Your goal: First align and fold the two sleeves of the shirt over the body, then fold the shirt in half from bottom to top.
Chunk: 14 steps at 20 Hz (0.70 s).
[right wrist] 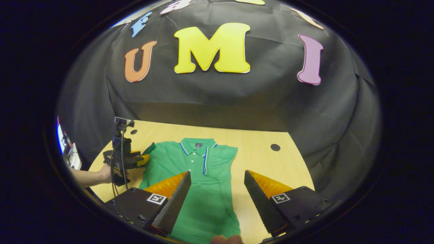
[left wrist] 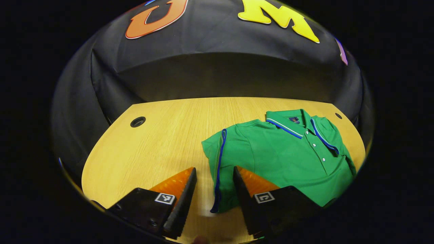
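Both grippers, left (left wrist: 214,179) and right (right wrist: 217,184), hang open and empty over the green shirt (right wrist: 203,176) lying near the worktop's (right wrist: 264,159) back edge, sleeves seemingly folded in, bottom-to-top fold still undone.

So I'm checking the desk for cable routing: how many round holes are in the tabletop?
2. One hole sits near the table's far left corner, the other hole near the far right corner, beyond the shirt. The shirt may hide more.
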### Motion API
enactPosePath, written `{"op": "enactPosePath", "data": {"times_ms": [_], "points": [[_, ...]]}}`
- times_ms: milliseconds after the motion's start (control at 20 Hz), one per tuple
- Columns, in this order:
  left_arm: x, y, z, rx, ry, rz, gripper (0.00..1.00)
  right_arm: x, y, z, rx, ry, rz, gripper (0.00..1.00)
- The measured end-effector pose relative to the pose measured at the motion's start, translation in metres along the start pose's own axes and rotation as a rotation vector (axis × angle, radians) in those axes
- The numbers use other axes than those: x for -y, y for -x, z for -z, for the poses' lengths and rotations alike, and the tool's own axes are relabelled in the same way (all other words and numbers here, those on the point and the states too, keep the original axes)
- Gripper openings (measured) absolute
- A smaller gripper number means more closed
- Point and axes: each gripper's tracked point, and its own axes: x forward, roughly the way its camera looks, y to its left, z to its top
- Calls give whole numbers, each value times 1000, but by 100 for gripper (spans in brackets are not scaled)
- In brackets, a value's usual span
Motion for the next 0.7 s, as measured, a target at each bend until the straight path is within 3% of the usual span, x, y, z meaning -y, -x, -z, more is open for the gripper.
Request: {"op": "enactPosePath", "data": {"times_ms": [50, 150, 200, 300, 350, 450, 700], "points": [[3, -3, 2, -9, 2, 5, 59, -1, 0, 0, -2, 1, -5, 96], [3, -5, 4, -17, 16, 9, 44, 0, 1, 0, 1, 7, -7, 93], [3, -7, 1, -8, 23, 12, 41, 2, 2, 0, 5, 7, -3, 96], [1, -9, 1, -12, 36, 8, 19, 6, 3, 1, 3, -8, 1, 96], [0, -10, 3, -24, 26, 6, 17, 9, 3, 5, -1, -15, 5, 96], [0, -10, 1, -28, 13, 16, 4, 13, 2, 7, -7, -32, 9, 96], [2, 11, -31, 52, 35, 28, 3, 16, 1, 10, 1, -71, 5, 96]]}}
